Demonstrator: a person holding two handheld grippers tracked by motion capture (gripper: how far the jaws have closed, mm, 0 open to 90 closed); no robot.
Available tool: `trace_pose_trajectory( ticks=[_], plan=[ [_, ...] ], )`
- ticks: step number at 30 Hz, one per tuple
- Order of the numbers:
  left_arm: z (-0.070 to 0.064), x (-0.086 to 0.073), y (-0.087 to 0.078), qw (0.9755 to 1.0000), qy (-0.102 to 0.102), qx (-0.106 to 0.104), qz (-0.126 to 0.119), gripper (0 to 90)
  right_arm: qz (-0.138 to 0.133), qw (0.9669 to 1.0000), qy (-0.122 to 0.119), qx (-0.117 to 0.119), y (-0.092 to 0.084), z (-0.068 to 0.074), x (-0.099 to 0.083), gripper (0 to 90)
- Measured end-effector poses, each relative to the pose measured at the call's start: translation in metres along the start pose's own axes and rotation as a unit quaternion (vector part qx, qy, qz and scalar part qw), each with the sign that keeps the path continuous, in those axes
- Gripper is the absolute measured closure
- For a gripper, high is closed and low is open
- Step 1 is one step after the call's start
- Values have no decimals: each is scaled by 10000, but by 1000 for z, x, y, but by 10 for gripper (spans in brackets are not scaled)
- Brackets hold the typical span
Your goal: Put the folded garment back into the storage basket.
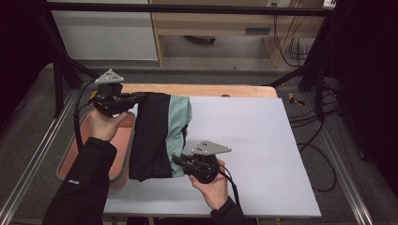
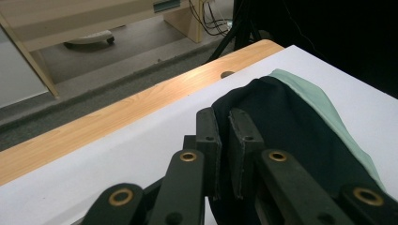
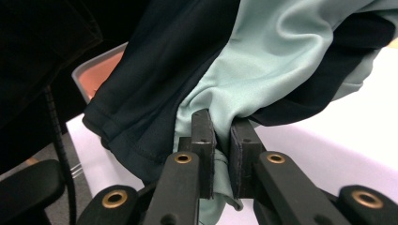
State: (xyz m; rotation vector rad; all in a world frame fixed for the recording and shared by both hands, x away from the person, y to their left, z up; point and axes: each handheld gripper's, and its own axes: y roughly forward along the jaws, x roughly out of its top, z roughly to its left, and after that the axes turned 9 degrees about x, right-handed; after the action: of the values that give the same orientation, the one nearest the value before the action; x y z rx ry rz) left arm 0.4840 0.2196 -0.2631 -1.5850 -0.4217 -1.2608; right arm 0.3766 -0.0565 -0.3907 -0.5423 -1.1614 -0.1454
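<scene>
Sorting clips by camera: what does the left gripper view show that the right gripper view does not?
Left gripper view: the wooden table edge, the floor beyond and a wheeled base.
Right gripper view: the pink tray and a dark sleeve.
Both: a black and mint garment on the white tabletop, pinched between each tool's jaws.

From where I stand, no text, label, brand, number or sign is clear enough to read on anything.
</scene>
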Motion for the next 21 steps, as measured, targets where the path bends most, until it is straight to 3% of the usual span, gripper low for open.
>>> trace_pose_trajectory(
  ticks=[21],
  plan=[
    [51, -1, -39, 9993, 47, 361, -2, 830, -160, 9991, -230, 303, 56, 33, 25, 829]
  ],
)
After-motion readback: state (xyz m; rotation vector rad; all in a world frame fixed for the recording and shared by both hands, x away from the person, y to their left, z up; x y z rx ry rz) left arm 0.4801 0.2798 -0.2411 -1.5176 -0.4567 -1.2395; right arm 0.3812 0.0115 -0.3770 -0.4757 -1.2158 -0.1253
